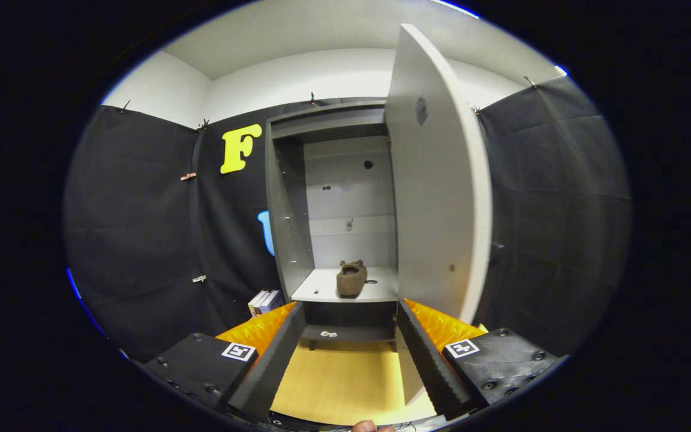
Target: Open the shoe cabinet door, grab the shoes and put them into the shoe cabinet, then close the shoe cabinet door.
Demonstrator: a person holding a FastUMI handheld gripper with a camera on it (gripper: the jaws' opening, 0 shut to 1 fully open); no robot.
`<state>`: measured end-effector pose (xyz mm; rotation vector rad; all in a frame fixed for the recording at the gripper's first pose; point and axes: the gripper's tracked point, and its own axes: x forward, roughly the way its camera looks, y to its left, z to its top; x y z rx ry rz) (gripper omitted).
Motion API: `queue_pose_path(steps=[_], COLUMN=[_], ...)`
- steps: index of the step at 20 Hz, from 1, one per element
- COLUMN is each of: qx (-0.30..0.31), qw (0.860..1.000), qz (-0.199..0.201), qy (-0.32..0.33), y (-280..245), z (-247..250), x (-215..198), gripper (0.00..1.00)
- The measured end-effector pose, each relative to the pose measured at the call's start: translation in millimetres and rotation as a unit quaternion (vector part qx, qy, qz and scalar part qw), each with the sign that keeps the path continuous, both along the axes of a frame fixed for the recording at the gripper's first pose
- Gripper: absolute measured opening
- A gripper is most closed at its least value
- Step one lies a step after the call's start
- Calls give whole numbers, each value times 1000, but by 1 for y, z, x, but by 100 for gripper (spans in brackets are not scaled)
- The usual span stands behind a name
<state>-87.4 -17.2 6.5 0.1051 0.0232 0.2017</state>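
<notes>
shoe (pixel 351 279) beyond parted jaws (empty), cabinet (pixel 285 204)

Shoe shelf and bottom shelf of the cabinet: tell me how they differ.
The shoe shelf is pale and well lit; the bottom shelf is dark and shadowed. The shoe shelf carries a brown shoe; the bottom shelf has a small pale object I cannot identify. Both lie beyond the open, empty gripper, beside the open cabinet door.

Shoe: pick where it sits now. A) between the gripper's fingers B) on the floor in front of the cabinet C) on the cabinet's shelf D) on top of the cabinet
C: the brown shoe rests on the shelf inside the cabinet, beyond the open gripper, beside the open door.
</notes>
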Motion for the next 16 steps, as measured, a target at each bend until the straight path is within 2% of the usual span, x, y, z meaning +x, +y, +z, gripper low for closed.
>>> queue_pose_path(steps=[4, 8, 12, 16], qx=[-1, 4, 2, -7], qw=[999, 998, 995, 993], qz=[-33, -66, -96, -110], qy=[5, 20, 27, 30], y=[-52, -108, -158, -185], z=[-1, -13, -23, -33], x=[-12, 3, 31, 66], gripper=[99, 99, 99, 99])
